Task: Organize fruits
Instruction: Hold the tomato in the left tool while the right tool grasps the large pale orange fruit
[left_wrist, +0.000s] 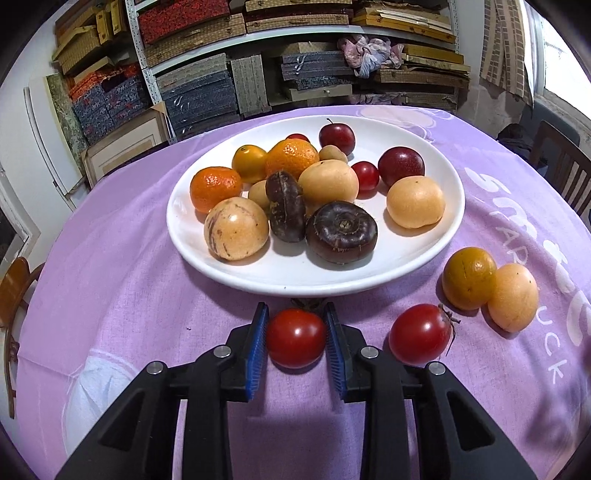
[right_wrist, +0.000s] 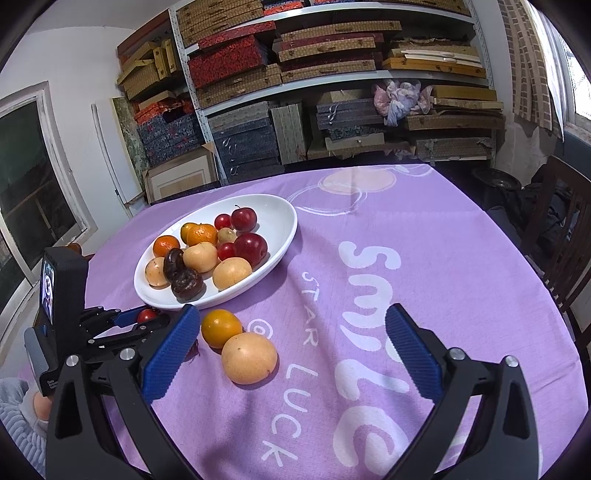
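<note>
A white plate (left_wrist: 424, 258) on the purple cloth holds several fruits: oranges, yellow ones, red plums, two dark brown ones. My left gripper (left_wrist: 295, 332) is shut on a red tomato (left_wrist: 295, 338) just in front of the plate's near rim, low over the cloth. A second red tomato (left_wrist: 419, 334) lies to its right, then an orange-yellow fruit (left_wrist: 469, 278) and a pale yellow fruit (left_wrist: 513, 297). In the right wrist view my right gripper (right_wrist: 291, 332) is open and empty, above the cloth, near the same orange-yellow fruit (right_wrist: 221, 328) and pale fruit (right_wrist: 249, 357). The plate (right_wrist: 280, 229) and left gripper (right_wrist: 142, 317) show there too.
The round table is covered by a purple cloth (right_wrist: 443, 295) with white lettering. Shelves of boxes (right_wrist: 332, 92) stand behind it. A wooden chair (right_wrist: 569, 240) is at the right and another chair (left_wrist: 14, 295) at the left.
</note>
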